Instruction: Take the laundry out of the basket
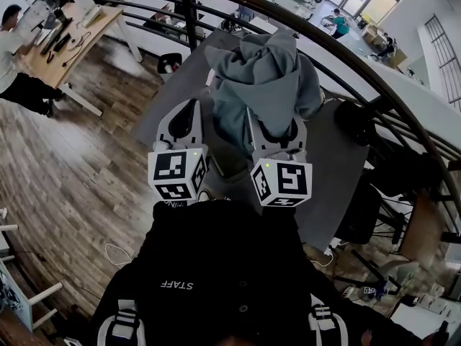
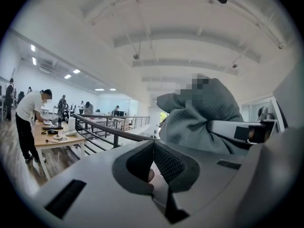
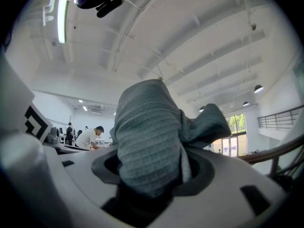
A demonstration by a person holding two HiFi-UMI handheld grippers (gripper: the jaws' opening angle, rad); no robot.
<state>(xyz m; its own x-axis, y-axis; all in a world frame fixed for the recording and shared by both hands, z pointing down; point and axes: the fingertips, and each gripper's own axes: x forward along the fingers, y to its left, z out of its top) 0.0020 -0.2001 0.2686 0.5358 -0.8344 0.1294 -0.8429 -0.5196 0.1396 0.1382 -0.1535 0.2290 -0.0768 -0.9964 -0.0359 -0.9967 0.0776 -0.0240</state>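
Note:
A grey-green waffle-knit cloth [image 1: 263,78] hangs bunched in the air in front of me, with my right gripper [image 1: 272,125] shut on it. In the right gripper view the cloth [image 3: 147,132] fills the space between the jaws and drapes over them [image 3: 152,175]. My left gripper [image 1: 189,114] is held up beside it on the left, a little apart from the cloth. Its jaws [image 2: 153,144] meet at the tips with nothing between them. The left gripper view shows the cloth [image 2: 204,113] and the right gripper's finger [image 2: 237,129] to its right. No basket is in view.
A dark curved metal railing [image 1: 360,56] runs behind the grippers. Below them lies a grey table surface [image 1: 338,171]. A person [image 1: 18,56] stands at a wooden desk [image 1: 68,42] on the wood floor at far left. Dark chairs [image 1: 389,193] stand at right.

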